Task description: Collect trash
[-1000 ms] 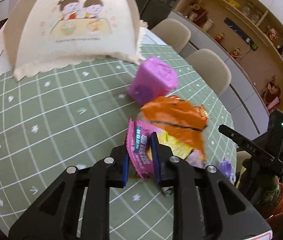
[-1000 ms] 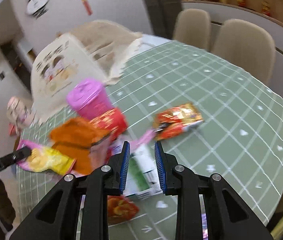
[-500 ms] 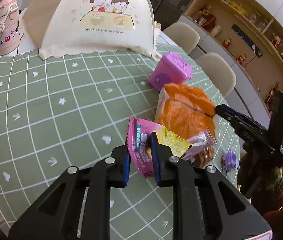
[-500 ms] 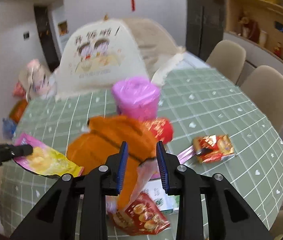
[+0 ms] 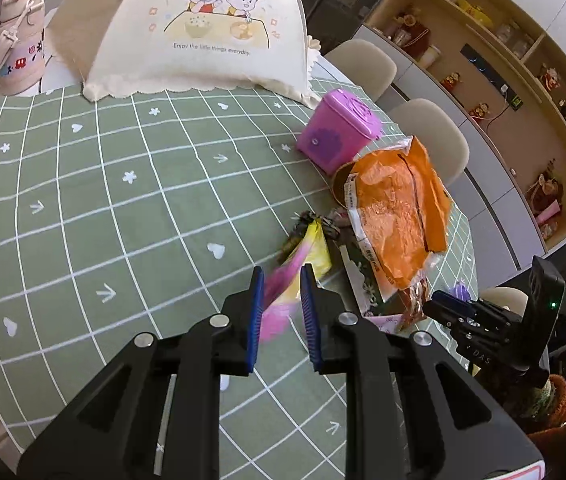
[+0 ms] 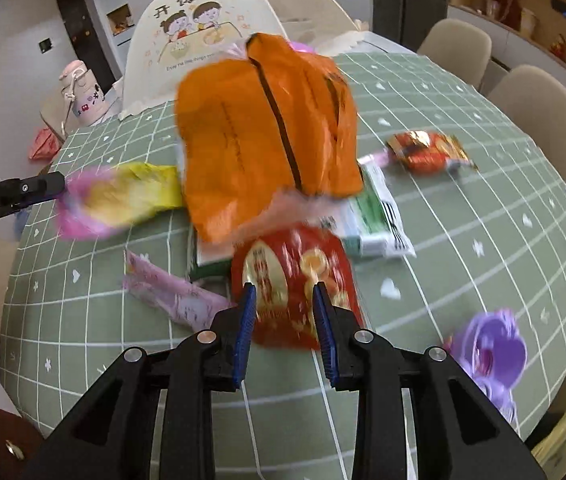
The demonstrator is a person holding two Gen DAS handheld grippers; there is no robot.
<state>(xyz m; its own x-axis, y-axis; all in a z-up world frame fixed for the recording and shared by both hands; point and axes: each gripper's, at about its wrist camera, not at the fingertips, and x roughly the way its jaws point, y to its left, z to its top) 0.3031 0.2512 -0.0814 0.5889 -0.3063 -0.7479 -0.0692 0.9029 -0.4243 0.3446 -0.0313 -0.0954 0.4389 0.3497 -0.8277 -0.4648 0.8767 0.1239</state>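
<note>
My left gripper (image 5: 279,280) has its jaws parted, with a blurred pink and yellow snack wrapper (image 5: 307,256) between them; the wrapper looks loose and slipping. It also shows in the right wrist view (image 6: 119,200) beside the left fingertip (image 6: 49,184). My right gripper (image 6: 285,300) is open above a red snack packet (image 6: 295,276). An orange bag (image 6: 267,132) hangs blurred over the trash pile, also seen from the left (image 5: 399,216). A small purple bin (image 5: 339,136) stands behind it.
A green and white packet (image 6: 375,220), a pink wrapper (image 6: 171,296), a red wrapper (image 6: 429,152) and a purple lid (image 6: 491,344) lie on the green checked tablecloth (image 5: 123,208). A cream food cover (image 5: 203,32) and a pink bottle (image 5: 19,56) stand behind. Chairs ring the table.
My left jaws have opened and the pink and yellow wrapper is slipping out. My right gripper has let go of the orange bag, which drops onto the pile, and has pulled back.
</note>
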